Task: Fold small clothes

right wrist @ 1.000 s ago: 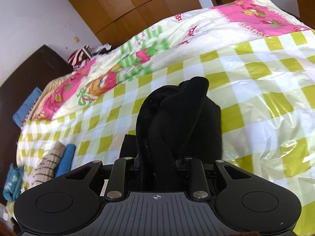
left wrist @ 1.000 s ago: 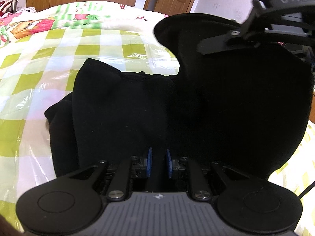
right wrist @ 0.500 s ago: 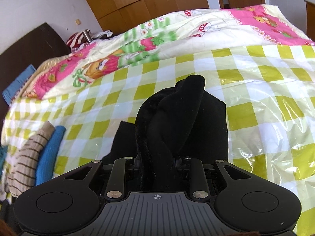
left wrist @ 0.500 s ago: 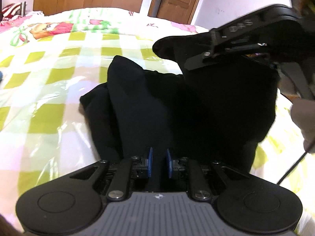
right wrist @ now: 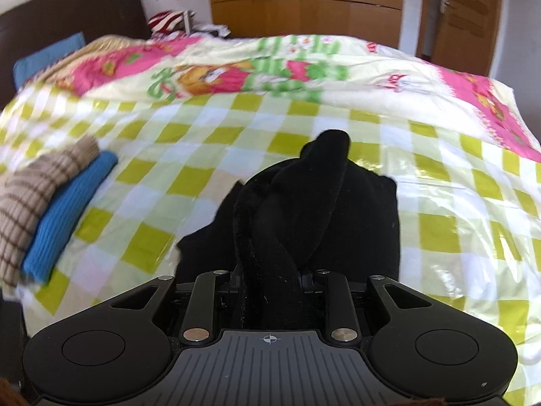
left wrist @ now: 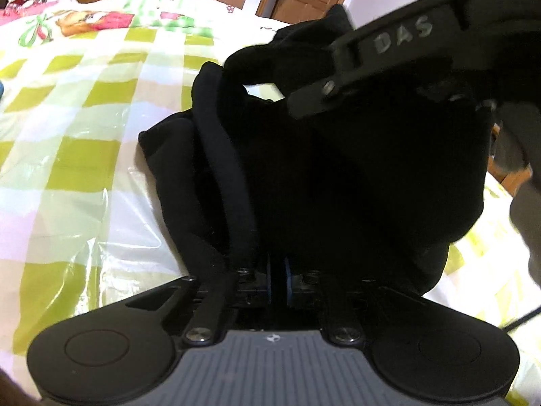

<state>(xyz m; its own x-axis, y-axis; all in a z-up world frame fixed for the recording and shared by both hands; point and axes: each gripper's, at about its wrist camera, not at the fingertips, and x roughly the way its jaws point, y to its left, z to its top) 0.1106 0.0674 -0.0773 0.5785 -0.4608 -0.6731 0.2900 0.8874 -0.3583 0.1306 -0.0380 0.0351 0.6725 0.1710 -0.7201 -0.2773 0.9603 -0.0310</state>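
A black garment (left wrist: 338,176) is held up off the bed (left wrist: 67,135) between both grippers, its lower part trailing down onto the green-and-white checked plastic sheet (right wrist: 209,155) that covers the bed. The left gripper (left wrist: 278,280) is seen with its blue pads (left wrist: 269,280) drawn close together, a fold of the black cloth pinched between them; its jaws have just been closing further on that fold. In the left wrist view the right gripper (left wrist: 389,57) is caught at the upper right, clamped on the top edge of the same garment, which hangs below it like a dark curtain. From the right wrist view, a thick bunch of the black fabric (right wrist: 304,223) is seen gripped between the jaws of the right gripper (right wrist: 270,284) and standing up in a rounded peak ahead of them. The pads themselves are buried under cloth there. Off to the left on the bed, a folded brown-striped piece (right wrist: 37,189) and a folded blue piece (right wrist: 67,216) are laid side by side, touching. A cartoon-print quilt (right wrist: 270,71) is spread across the far part of the bed, with wooden wardrobes (right wrist: 304,0) behind.
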